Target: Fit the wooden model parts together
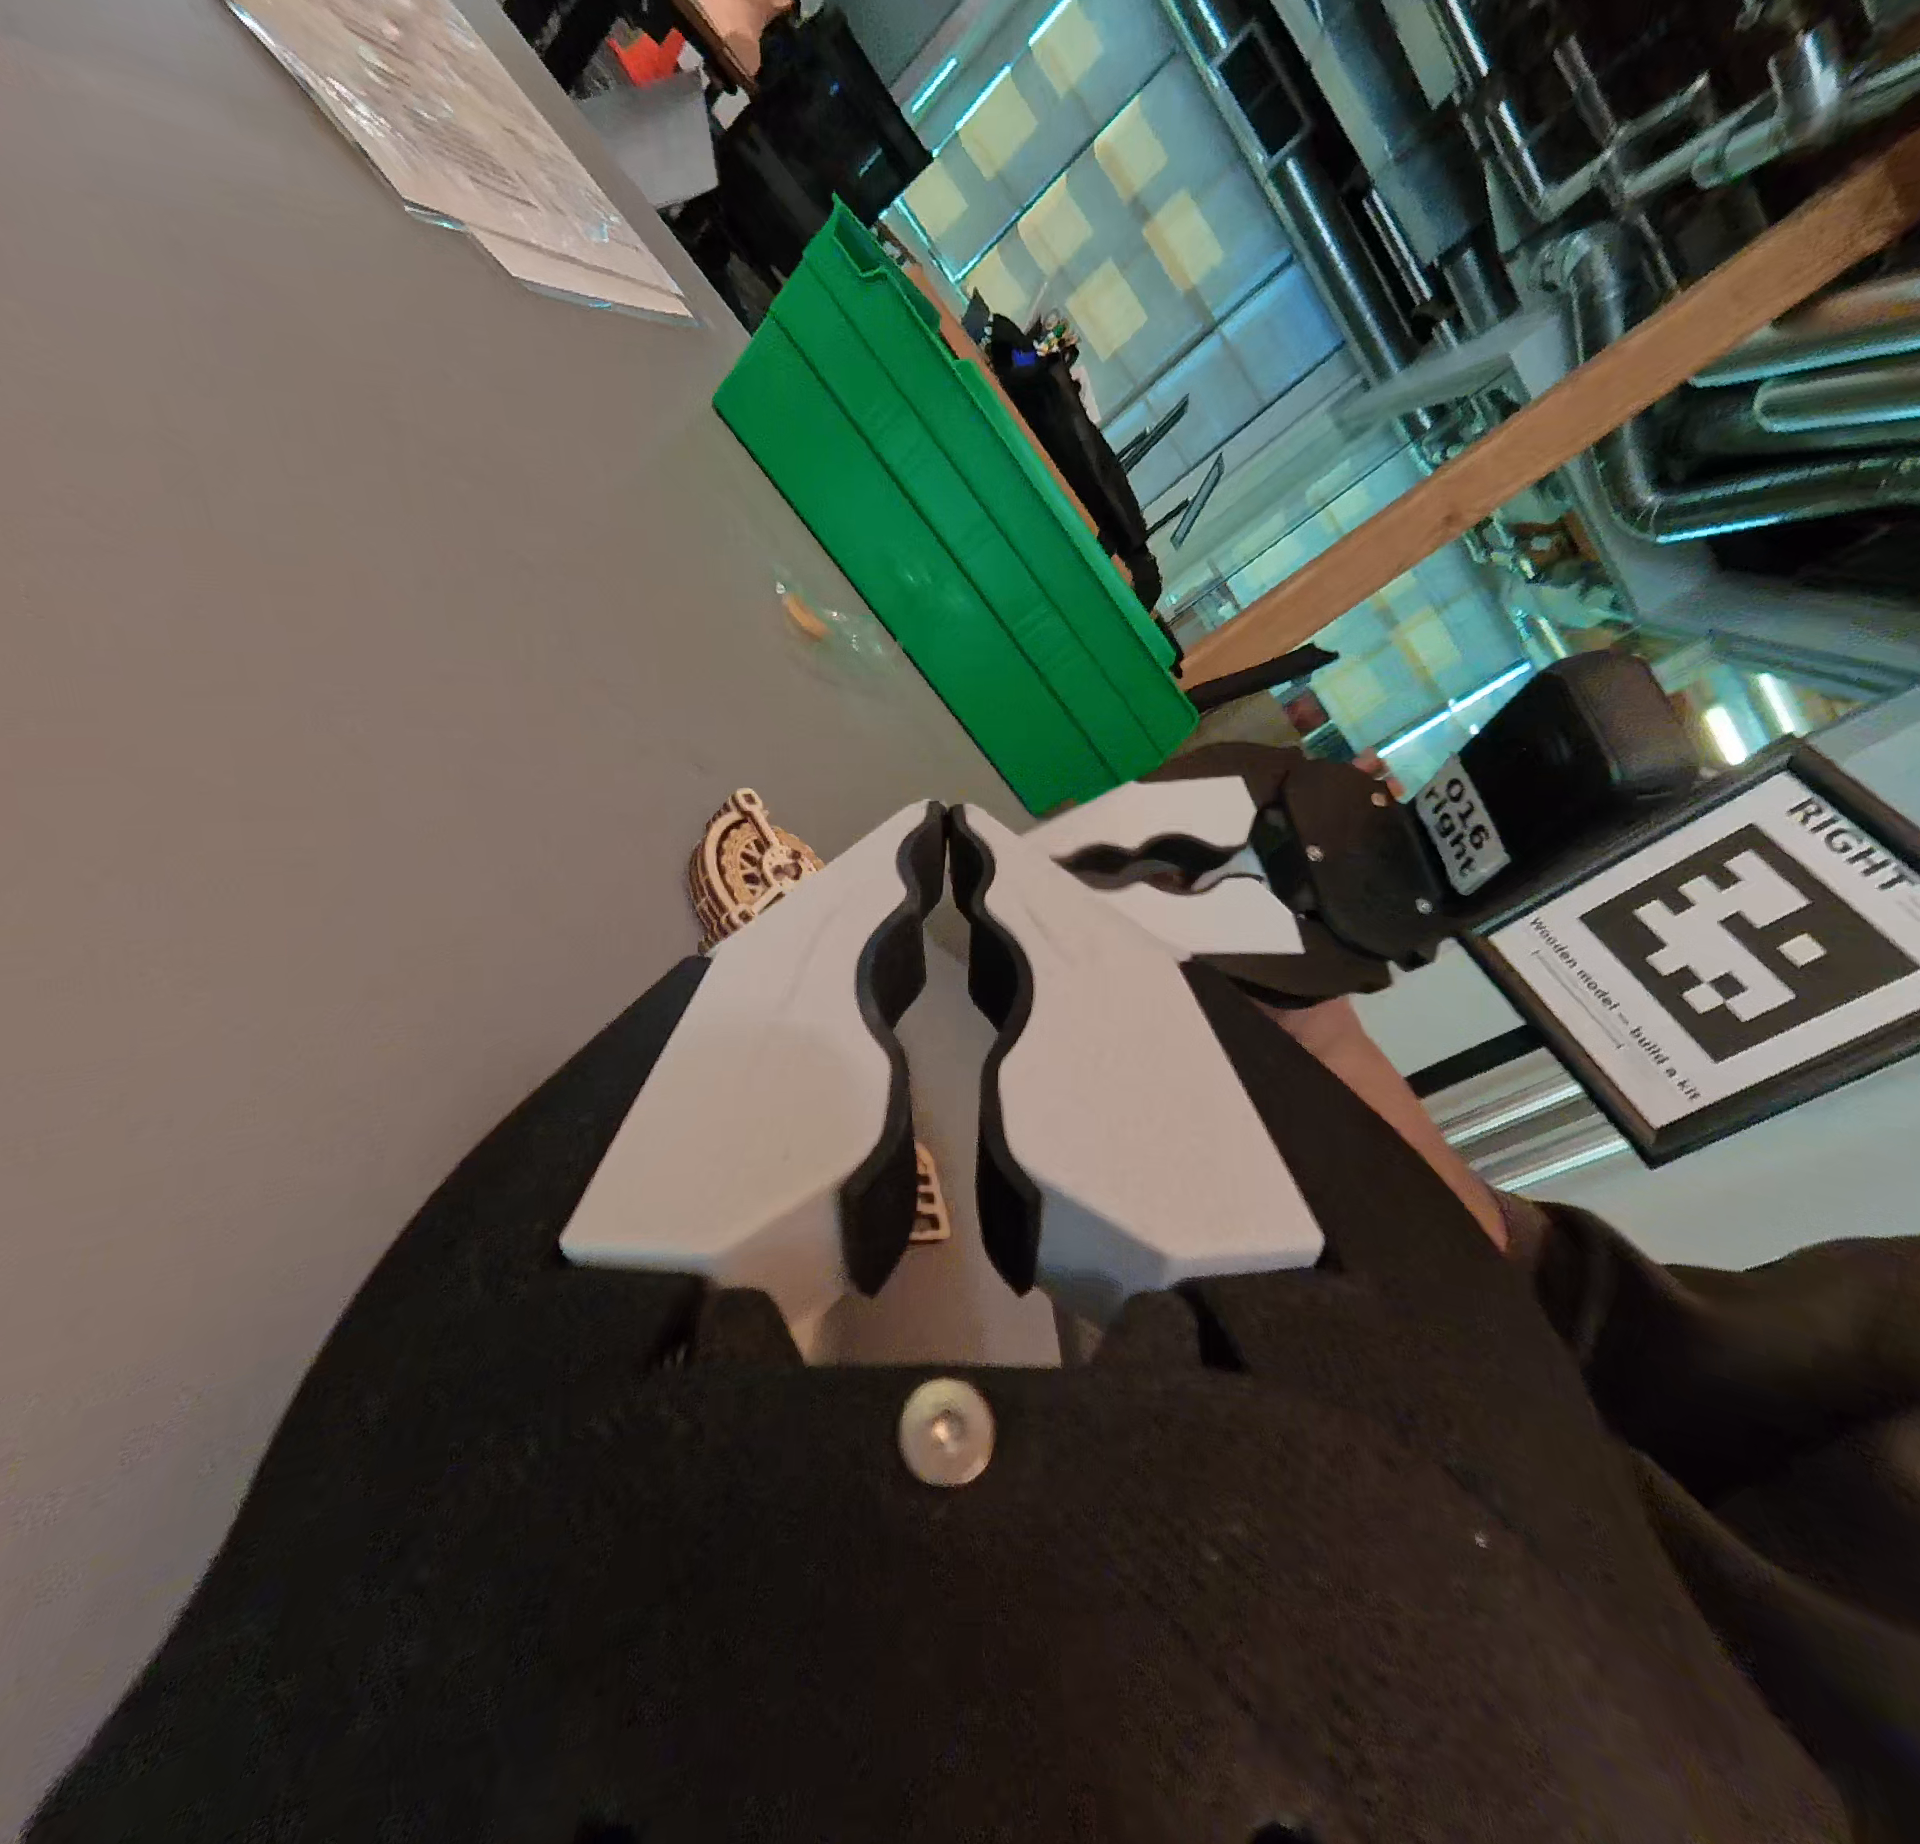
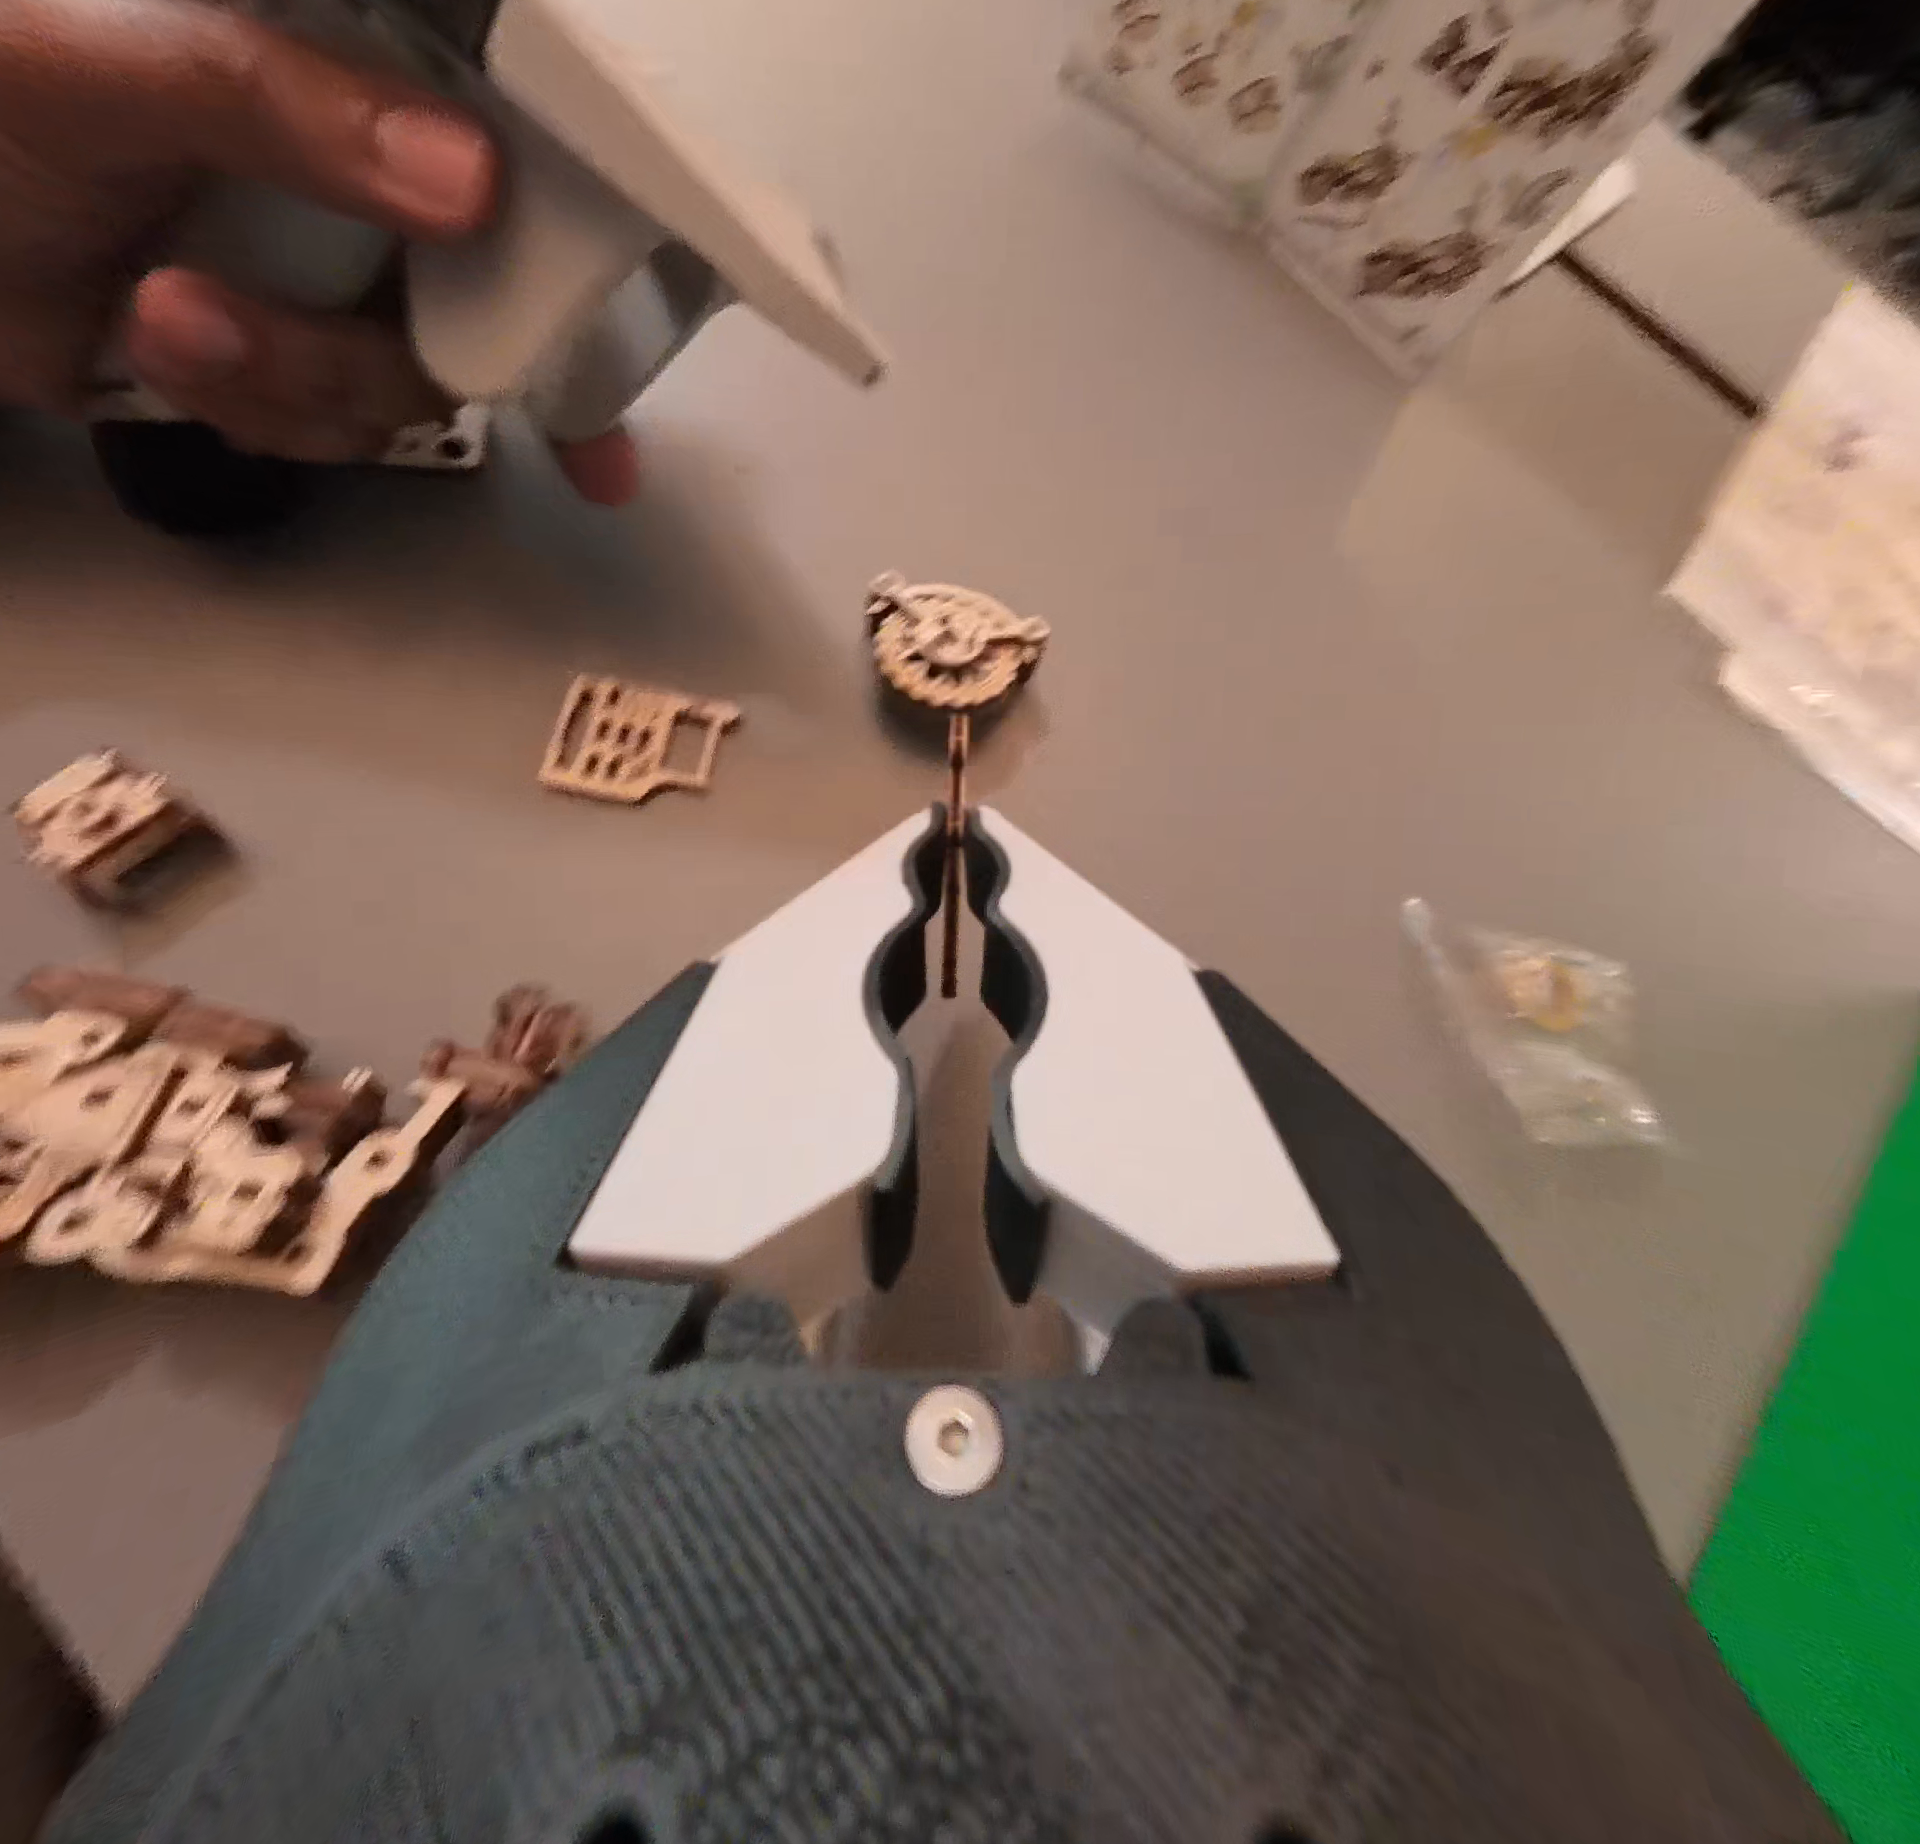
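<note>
We see the left gripper (image 1: 948, 828) with pale grey wedge fingers (image 1: 769, 1067) lined by wavy black pads (image 1: 883, 973), set in a black felt-like body fixed by one silver screw (image 1: 945, 1431). The right gripper (image 2: 954, 826) has the same white-grey fingers (image 2: 800, 1088), wavy dark pads (image 2: 894, 963) and a silver screw (image 2: 952, 1453) in a dark ribbed body. From the left camera, it carries a small white label (image 1: 1463, 830) on its black housing. A dark sleeve (image 1: 1714, 1379) covers the arm.

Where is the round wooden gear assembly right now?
In the right wrist view, the round gear assembly lies on the grey table, just ahead of the right gripper, right of a flat slotted piece.
</note>
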Demonstrator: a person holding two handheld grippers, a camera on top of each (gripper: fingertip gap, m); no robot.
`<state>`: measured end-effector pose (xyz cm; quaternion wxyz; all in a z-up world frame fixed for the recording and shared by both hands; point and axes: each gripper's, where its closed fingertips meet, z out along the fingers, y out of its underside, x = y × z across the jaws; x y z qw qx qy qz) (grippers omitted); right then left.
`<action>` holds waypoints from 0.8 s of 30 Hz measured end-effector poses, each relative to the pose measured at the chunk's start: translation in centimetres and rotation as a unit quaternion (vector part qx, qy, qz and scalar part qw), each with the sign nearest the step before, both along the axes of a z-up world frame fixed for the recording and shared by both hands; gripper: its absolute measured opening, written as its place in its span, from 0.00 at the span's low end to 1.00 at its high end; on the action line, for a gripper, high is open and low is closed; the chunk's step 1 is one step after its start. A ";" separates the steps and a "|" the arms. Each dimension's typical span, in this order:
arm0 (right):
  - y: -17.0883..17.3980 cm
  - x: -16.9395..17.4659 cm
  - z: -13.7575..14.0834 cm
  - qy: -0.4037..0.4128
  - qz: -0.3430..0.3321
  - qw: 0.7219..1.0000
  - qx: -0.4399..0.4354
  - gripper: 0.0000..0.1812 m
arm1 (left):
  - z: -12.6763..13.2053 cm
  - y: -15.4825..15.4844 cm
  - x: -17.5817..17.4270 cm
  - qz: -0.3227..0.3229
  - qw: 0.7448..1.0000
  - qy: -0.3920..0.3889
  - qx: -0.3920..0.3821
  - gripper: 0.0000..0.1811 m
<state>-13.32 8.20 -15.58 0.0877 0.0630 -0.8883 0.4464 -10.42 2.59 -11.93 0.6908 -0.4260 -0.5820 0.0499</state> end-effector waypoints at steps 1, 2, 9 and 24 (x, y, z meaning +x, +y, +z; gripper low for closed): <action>0.4 0.6 -0.1 0.009 0.019 1.000 0.013 0.01 | -0.1 0.1 0.0 0.001 1.000 -0.001 -0.008 0.00; 0.7 1.1 -0.1 0.028 0.045 0.998 0.022 0.01 | -0.2 0.2 0.0 0.000 1.000 -0.002 -0.015 0.00; 2.6 0.6 -3.1 0.149 0.089 0.978 0.111 0.02 | -0.2 0.3 0.1 -0.004 1.000 -0.001 -0.008 0.00; 3.5 -5.4 3.7 -0.173 -0.008 0.973 -0.150 0.19 | -0.4 1.0 0.4 -0.015 1.000 -0.008 -0.019 0.00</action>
